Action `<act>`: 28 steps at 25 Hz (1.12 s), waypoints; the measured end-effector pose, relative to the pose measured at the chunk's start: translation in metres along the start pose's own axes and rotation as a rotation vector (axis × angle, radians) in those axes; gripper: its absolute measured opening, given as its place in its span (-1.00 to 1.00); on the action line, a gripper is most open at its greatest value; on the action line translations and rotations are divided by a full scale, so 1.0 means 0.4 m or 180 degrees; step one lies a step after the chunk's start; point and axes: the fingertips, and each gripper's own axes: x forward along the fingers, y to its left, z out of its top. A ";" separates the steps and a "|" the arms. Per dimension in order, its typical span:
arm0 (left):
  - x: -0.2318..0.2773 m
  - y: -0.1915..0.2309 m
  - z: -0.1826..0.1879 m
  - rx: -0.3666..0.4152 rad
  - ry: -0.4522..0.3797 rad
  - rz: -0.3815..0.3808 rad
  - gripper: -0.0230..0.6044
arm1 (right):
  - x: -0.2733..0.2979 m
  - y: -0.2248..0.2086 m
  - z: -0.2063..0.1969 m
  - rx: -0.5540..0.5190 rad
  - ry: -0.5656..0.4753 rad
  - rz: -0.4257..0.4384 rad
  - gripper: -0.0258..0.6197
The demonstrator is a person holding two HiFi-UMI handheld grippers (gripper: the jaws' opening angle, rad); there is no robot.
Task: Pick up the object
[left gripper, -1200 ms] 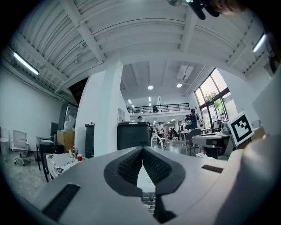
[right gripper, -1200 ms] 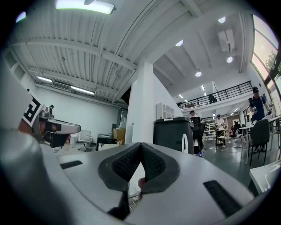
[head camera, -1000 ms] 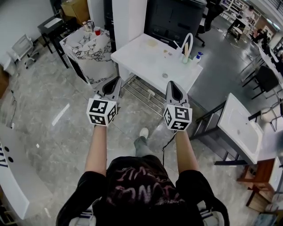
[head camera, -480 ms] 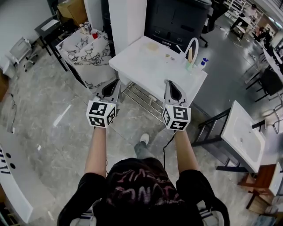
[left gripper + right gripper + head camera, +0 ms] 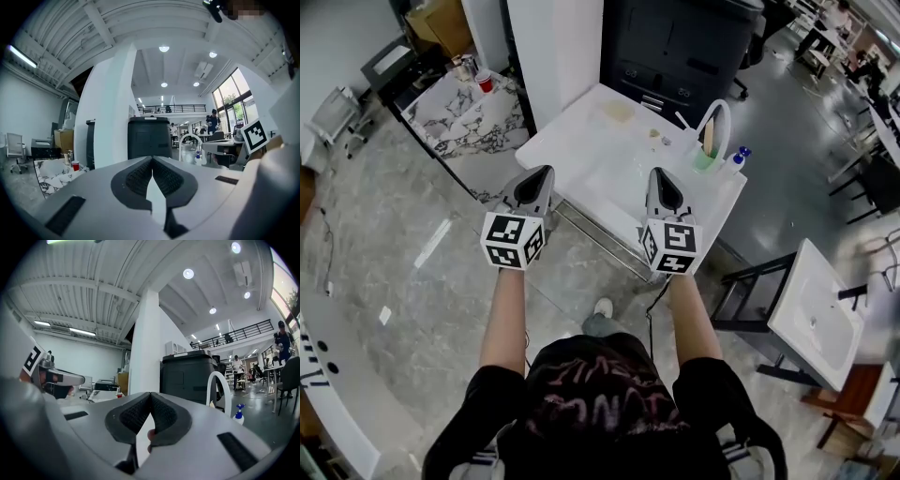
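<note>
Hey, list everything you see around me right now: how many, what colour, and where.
white table: one, white, straight ahead
marble table: one, white with grey veins, far left
cup: one, red, on the marble table
spray bottle: one, blue-topped, at the white table's right end
cabinet: one, black, behind the white table
pillar: one, white, left of the cabinet
left tool: one, grey, shut and empty
right tool: one, grey, shut and empty

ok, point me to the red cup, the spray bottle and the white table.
red cup point(image 5: 484, 82), head view, its side wall.
spray bottle point(image 5: 239, 407), right gripper view, blue nozzle head.
white table point(image 5: 598, 173), head view, bare top surface.
</note>
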 end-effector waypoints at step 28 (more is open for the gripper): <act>0.586 0.174 0.037 0.0041 -0.0015 -0.0403 -0.87 | 0.492 -0.196 -0.037 -0.0012 0.0142 -0.0203 -0.88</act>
